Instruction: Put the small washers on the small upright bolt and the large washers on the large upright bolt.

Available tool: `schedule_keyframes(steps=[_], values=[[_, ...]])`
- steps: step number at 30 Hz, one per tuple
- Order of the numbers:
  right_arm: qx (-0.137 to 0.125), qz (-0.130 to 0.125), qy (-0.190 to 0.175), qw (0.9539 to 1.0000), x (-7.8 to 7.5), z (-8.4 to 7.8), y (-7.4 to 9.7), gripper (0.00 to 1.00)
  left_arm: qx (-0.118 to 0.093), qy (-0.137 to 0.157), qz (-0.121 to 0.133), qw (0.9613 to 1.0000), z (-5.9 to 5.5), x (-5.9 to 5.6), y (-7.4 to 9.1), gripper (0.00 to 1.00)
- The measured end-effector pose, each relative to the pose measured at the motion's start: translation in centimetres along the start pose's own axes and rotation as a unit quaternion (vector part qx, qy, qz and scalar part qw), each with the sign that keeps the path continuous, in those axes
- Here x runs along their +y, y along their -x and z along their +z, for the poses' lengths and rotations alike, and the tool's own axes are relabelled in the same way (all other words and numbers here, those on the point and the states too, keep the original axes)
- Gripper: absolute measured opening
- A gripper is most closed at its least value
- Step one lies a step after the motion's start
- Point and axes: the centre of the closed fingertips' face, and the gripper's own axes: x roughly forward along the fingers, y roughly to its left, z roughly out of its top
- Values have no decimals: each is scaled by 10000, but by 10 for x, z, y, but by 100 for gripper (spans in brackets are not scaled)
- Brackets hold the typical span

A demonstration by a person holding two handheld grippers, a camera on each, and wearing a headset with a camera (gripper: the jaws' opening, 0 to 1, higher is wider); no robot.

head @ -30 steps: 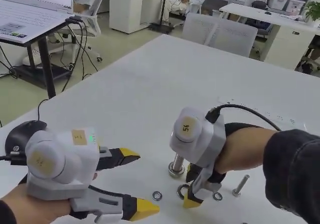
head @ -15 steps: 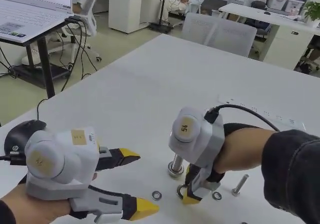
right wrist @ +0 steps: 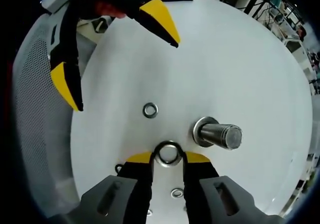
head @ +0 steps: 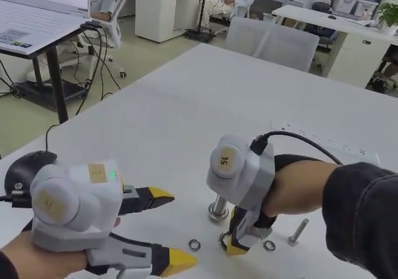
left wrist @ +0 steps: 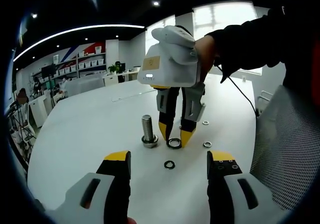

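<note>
My right gripper (head: 231,246) is shut on a large washer (head: 222,240) and holds it low over the white table (head: 186,105), just right of the large upright bolt (head: 218,207). In the right gripper view the large washer (right wrist: 168,152) sits between my yellow tips, with the large bolt (right wrist: 220,134) close by. One small washer (head: 194,245) lies left of the gripper, another small washer (head: 269,246) lies right of it. A small bolt (head: 298,230) is further right, and whether it stands upright is unclear. My left gripper (head: 168,228) is open at the near left, holding nothing.
A black computer mouse (head: 25,167) lies by the table's left edge. A cable (head: 311,141) runs back from the right gripper. A desk with a laptop (head: 31,12) stands off to the far left, and a grey chair (head: 273,40) beyond the table.
The right gripper has shifted slightly left with the large washer, nearer the large bolt. The left gripper has stayed where it was.
</note>
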Motion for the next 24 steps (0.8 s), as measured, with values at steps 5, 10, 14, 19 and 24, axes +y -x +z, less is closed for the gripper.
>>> schedule_keyframes(steps=[5, 10, 14, 19, 24], values=[[-31, -18, -11, 10000, 0, 0, 0, 24, 0, -3, -3, 10000, 0, -1, 0, 60], [-85, -18, -9, 10000, 0, 0, 1, 24, -8, -18, 3, 10000, 1, -1, 1, 60], [-40, -17, 14, 10000, 1, -2, 1, 24, -23, -18, 4, 10000, 2, -1, 1, 60], [-17, -60, -40, 10000, -2, -7, 7, 24, -39, -14, 6, 10000, 2, 0, 1, 60], [-138, -133, -136, 9997, -7, -7, 18, 24, -29, -25, -17, 10000, 3, -1, 0, 60]])
